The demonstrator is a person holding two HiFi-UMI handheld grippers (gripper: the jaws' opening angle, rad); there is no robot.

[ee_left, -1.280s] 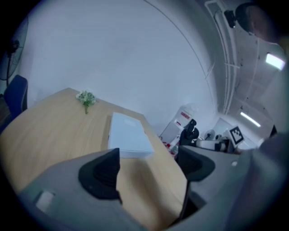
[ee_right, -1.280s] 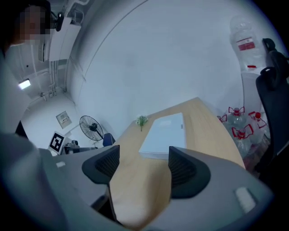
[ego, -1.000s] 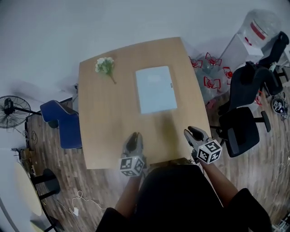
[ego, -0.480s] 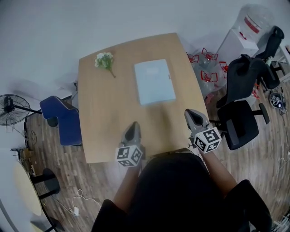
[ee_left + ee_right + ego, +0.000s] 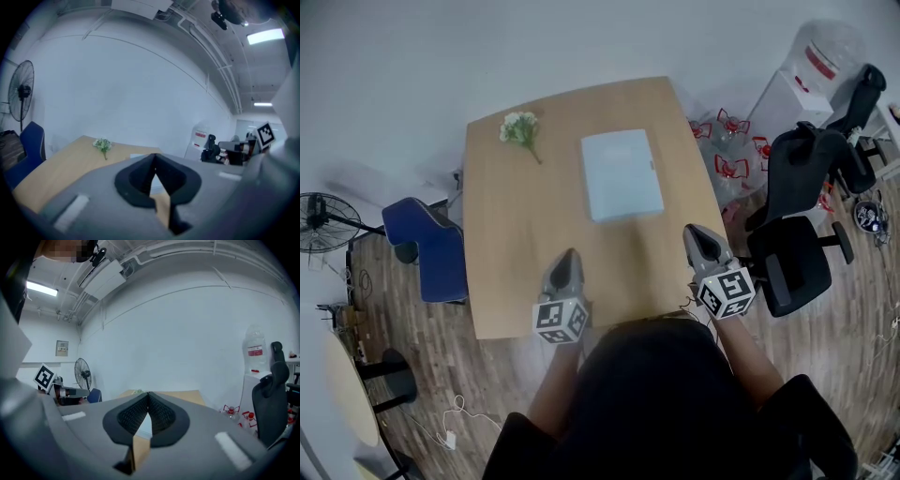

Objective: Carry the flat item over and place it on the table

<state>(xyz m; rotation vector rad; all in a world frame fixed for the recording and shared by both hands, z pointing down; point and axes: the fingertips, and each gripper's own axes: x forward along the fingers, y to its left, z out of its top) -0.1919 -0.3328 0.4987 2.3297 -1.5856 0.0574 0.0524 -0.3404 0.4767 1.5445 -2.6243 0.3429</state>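
Observation:
The flat item (image 5: 622,175), a light-blue folder, lies flat on the far right half of the wooden table (image 5: 516,234). My left gripper (image 5: 568,256) hovers over the table's near edge, shut and empty, well short of the folder. Above the near right corner my right gripper (image 5: 697,233) is also shut with nothing in it. In the left gripper view the jaws of the left gripper (image 5: 153,157) meet at their tips, with a strip of the folder (image 5: 136,155) showing beyond them. The right gripper (image 5: 148,393) likewise shows closed tips in its own view.
A small sprig of white flowers (image 5: 519,129) lies at the table's far left. A blue chair (image 5: 431,248) stands left of the table and black office chairs (image 5: 797,253) stand on its right. Water bottles (image 5: 731,141), a dispenser (image 5: 820,66) and a fan (image 5: 317,225) stand around.
Both grippers have risen a little above the table's near edge. The right gripper's jaws stood slightly apart a second ago and are now together. The folder has not moved.

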